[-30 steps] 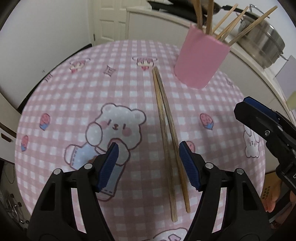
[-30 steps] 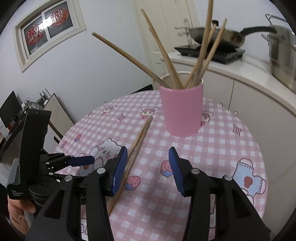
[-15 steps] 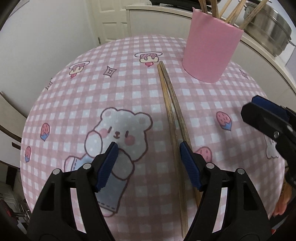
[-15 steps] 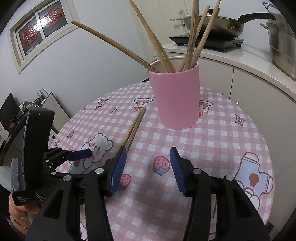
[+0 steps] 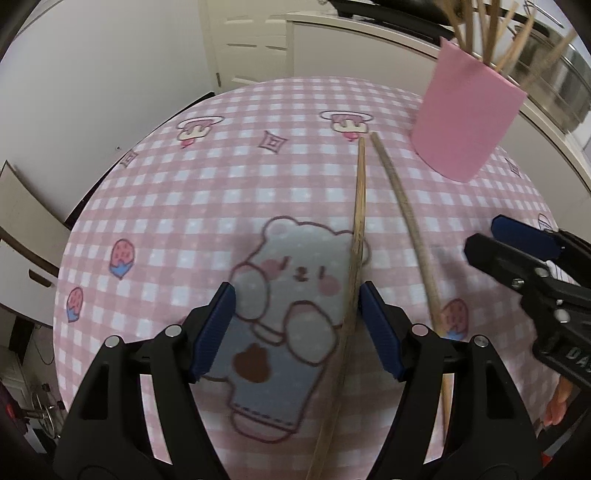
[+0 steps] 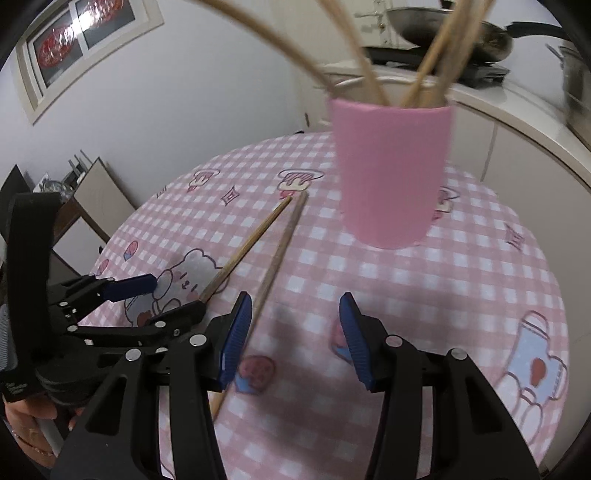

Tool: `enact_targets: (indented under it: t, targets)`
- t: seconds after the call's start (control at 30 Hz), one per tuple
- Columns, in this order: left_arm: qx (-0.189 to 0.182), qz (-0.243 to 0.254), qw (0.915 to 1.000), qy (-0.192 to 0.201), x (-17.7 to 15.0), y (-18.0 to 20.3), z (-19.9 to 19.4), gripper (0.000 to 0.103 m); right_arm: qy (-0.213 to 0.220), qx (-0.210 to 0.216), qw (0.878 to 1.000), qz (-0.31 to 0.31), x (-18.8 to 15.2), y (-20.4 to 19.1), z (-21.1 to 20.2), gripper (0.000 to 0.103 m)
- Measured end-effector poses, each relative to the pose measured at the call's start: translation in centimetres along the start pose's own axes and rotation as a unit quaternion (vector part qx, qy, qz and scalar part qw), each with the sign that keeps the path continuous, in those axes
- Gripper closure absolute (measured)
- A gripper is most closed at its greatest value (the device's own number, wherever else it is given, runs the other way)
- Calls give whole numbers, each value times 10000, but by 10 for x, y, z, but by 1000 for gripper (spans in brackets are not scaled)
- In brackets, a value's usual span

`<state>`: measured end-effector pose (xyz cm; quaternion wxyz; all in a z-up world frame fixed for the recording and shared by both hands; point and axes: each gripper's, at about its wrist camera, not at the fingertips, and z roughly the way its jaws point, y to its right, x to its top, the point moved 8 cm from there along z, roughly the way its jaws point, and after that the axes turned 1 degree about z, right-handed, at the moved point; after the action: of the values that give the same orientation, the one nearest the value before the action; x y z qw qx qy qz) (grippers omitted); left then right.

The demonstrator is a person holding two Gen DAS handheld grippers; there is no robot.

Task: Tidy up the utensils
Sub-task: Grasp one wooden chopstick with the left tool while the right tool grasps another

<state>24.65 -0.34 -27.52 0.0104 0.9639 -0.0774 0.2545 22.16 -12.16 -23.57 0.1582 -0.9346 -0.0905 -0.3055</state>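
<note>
- Left gripper: jaws spread wide, closed on nothing. One loose chopstick runs up between its blue pads, lying close against the right-hand pad; whether it touches that pad cannot be told.
- Right gripper: jaws likewise wide apart and empty, hovering over the cloth. The second loose chopstick passes just outside its left pad, not between the jaws.
- Two loose chopsticks: both lie on the pink checked tablecloth, far tips near each other close to the foot of the pink cup, near ends splayed apart.
- Pink cup: upright near the far edge of the table, already holding several chopsticks that fan out above its rim.
- Progress, as judged: most of the set is stowed in the cup; two pieces remain on the table, neither yet gripped. Left to do: grasp each one, lift it and drop it into the cup.
- Left wrist view only: the stick's position between the left jaws and the bear print under them; the right gripper appears only as a side profile at the edge.
- Right wrist view only: the cup's open mouth and its contents at close range, a frying pan on the counter behind, and the hand holding the left gripper.
</note>
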Motion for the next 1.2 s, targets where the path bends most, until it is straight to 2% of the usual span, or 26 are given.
enact_targets:
  t: [0.1, 0.27, 0.33, 0.4, 0.47, 0.57, 0.67, 0.87, 1.03, 1.13, 1.17, 1.2]
  targets:
    - [18, 39, 10000, 46, 0, -3, 0, 36, -136, -56, 9998, -113, 3, -9, 14, 56]
    - [44, 38, 9999, 118, 0, -10, -3, 63, -390, -329, 9982, -301, 8, -16, 33, 57]
    - [48, 38, 9999, 117, 0, -14, -4, 69, -432, -408, 9974, -402, 9, -17, 38, 63]
    - [18, 46, 9999, 121, -1, -16, -5, 74, -446, -490, 9962, -559, 9, -18, 38, 86]
    - [-9, 50, 9999, 119, -4, -18, -8, 81, -506, -400, 9959, -629, 6, -19, 37, 93]
    - [-60, 61, 9999, 71, -10, -20, -12, 89, -549, -378, 9955, -674, 3, -18, 34, 94]
    - [-61, 120, 9999, 27, -19, -20, -17, 92, -616, -231, 9957, -648, -8, -15, 24, 96]
    - [-85, 154, 9998, -34, -46, -22, -33, 92, -877, 3, 9935, -723, -33, -17, 3, 97]
    - [-106, 61, 9999, -82, -60, -23, -42, 92, -1113, 39, 9897, -905, -52, -21, -11, 96]
    - [-211, -138, 9996, -97, -57, -26, -41, 92, -1062, -77, 9900, -921, -53, -22, -12, 95]
    - [-209, -142, 9996, -86, -55, -25, -41, 92, -1046, -95, 9904, -894, -52, -22, -10, 93]
    - [-199, -132, 9997, -67, -52, -24, -41, 91, -1027, -112, 9908, -879, -51, -22, -9, 87]
